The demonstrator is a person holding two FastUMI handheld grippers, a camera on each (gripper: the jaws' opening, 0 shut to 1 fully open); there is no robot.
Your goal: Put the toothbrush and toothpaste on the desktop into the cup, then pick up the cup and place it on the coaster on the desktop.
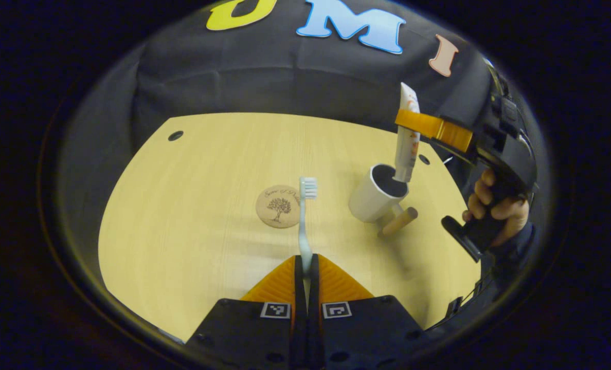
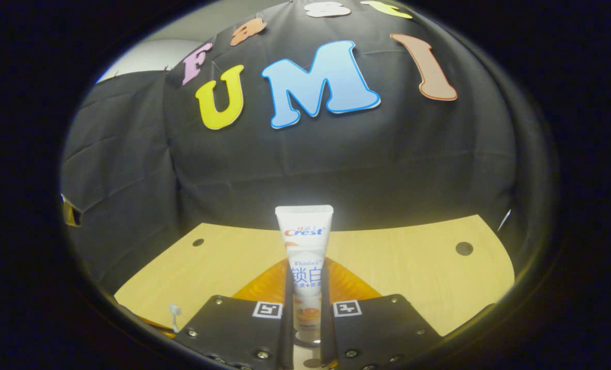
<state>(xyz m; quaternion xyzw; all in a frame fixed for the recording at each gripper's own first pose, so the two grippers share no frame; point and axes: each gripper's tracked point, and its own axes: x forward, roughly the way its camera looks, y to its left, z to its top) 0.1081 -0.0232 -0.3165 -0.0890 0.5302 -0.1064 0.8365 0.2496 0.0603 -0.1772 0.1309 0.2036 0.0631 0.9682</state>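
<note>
Left gripper (image 1: 306,263) is clamped on the toothbrush (image 1: 304,226) handle, bristles up above the desktop (image 1: 192,205) near the coaster (image 1: 278,206). Right gripper (image 2: 305,288) pinches the upright toothpaste (image 2: 305,252), its lower end seemingly inside the cup (image 1: 376,194).

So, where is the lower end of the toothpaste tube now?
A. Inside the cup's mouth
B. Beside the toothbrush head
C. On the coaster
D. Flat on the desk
A: the toothpaste, held upright by the right tongs, dips into the cup.
</note>
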